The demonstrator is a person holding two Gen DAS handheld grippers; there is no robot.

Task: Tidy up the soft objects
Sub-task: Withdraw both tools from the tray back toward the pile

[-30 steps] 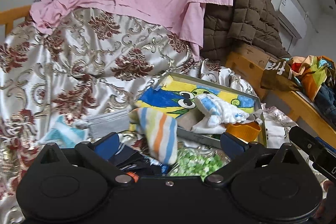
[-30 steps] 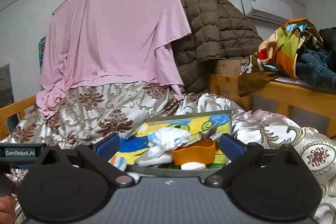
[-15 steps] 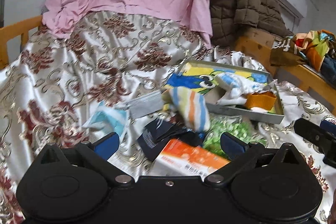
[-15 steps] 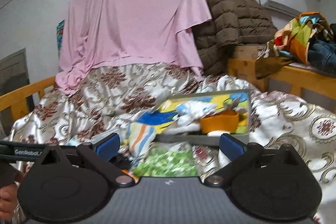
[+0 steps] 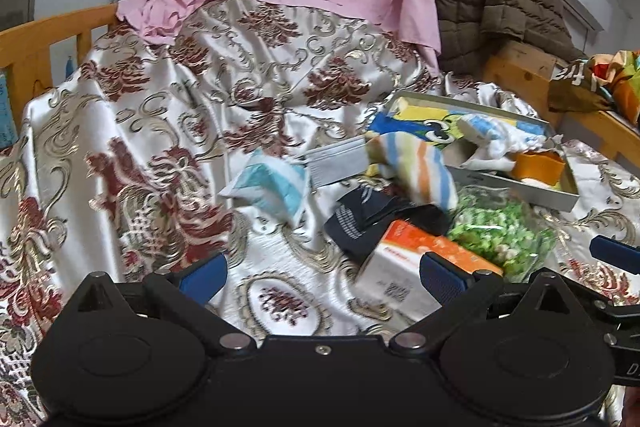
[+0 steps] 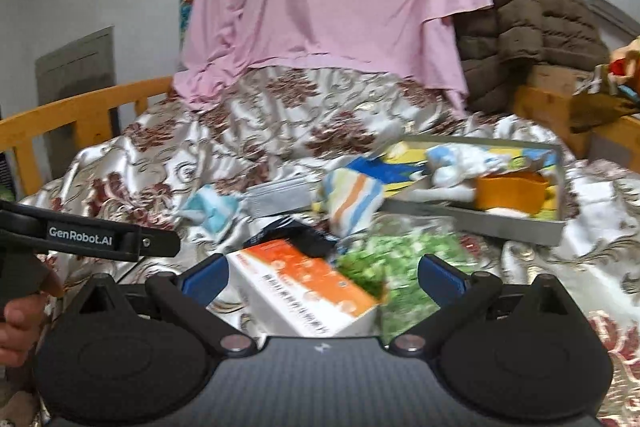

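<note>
Both tools are empty, with their fingers spread apart. The left tool [image 5: 322, 273] hangs above the bedspread [image 5: 168, 131], and the right tool [image 6: 322, 273] hangs just over the orange and white carton [image 6: 308, 287] near the front of the bed.

The task seems to be only partly done. A shallow grey tray [image 5: 520, 189] lies on the right side of the bed. Inside it I can see a white and blue soft bundle [image 5: 496, 137] and an orange cup-like thing [image 5: 538, 165] on a colourful cartoon sheet [image 5: 416, 119]. A striped sock [image 5: 416, 167] hangs over the left edge of the tray, half in and half out.

Other things are loose on the bedspread. A white and turquoise cloth [image 5: 268, 185] lies left of the tray, and a grey folded piece [image 5: 338, 161] is just beside it. A dark sock [image 5: 364, 219] is in front of the striped one, touching the carton. A clear bag of green pieces [image 5: 496, 231] rests against the front wall of the tray.

I judge that the striped sock, the turquoise cloth, the grey piece and the dark sock are the soft things left to collect. Whether the carton and the green bag belong to the task, I cannot tell.
</note>
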